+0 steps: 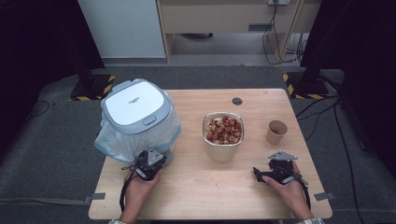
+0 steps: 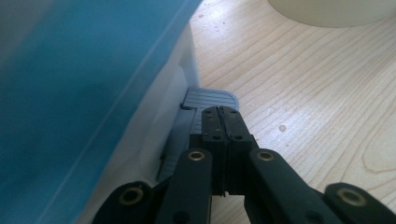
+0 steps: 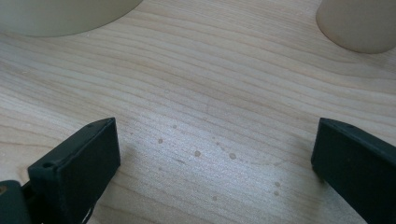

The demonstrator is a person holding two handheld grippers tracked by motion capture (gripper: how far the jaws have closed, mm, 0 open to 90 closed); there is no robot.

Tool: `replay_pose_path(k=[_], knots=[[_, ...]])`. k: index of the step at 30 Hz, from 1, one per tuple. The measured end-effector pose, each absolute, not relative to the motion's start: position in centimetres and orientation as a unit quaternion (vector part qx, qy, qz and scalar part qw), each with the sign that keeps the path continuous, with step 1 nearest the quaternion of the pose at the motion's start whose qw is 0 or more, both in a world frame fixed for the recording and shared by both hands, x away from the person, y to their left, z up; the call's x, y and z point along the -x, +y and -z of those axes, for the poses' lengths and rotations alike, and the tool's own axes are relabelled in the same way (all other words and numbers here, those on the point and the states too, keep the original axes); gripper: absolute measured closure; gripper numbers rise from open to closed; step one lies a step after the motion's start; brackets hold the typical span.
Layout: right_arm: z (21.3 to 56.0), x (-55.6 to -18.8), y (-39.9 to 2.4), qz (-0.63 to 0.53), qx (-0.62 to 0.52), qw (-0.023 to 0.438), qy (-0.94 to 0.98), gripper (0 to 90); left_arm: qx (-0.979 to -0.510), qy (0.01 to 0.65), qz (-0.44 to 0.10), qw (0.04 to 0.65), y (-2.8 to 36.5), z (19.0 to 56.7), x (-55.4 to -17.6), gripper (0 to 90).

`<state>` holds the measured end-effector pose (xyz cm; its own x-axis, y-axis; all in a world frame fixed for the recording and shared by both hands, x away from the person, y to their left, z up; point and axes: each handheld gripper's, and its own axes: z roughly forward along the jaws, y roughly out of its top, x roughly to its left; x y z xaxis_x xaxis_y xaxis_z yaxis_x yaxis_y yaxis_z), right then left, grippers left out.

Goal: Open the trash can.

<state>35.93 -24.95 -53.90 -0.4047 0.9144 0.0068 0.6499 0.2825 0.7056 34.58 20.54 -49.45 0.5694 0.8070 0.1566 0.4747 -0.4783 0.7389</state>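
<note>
Pedal press on bin

Left gripper (image 2: pixel 219 114) jaws clamped together, nothing between, tips resting on grey foot pedal (image 2: pixel 210 98) at near base of lidded trash bin (image 1: pixel 137 116), table's left. Lid down. Judged next: push pedal down. Right gripper (image 3: pixel 215 154) spread wide, idle near right.

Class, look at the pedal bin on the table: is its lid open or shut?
Shut. In the high view the white lid lies flat on the pedal bin, and the shut left gripper sits at the foot pedal.
</note>
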Motion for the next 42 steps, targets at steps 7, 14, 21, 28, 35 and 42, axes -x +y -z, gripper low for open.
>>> replay_pose_path(k=[7,14,21,28,35,42], knots=[[53.9,-35.9,-25.0,-0.322,-0.504,0.206,0.775,1.7,-0.824,0.392,-0.254,0.321,20.6,49.7,-34.7,89.6],[53.9,-35.9,-25.0,-0.321,-0.503,0.207,0.775,1.7,-0.827,0.389,-0.254,0.317,20.5,50.0,-34.8,89.5],[53.9,-35.9,-25.0,-0.321,-0.503,0.207,0.775,1.7,-0.828,0.387,-0.260,0.312,20.2,50.3,-34.9,89.5],[53.9,-35.9,-25.0,-0.321,-0.503,0.207,0.775,1.7,-0.824,0.395,-0.259,0.312,20.1,50.6,-34.9,89.6],[53.9,-35.9,-25.0,-0.321,-0.504,0.206,0.775,1.7,-0.824,0.396,-0.262,0.308,20.0,50.8,-34.8,89.7],[53.9,-35.9,-24.9,-0.321,-0.506,0.207,0.774,1.6,-0.825,0.403,-0.252,0.305,19.9,51.4,-35.0,89.7]])
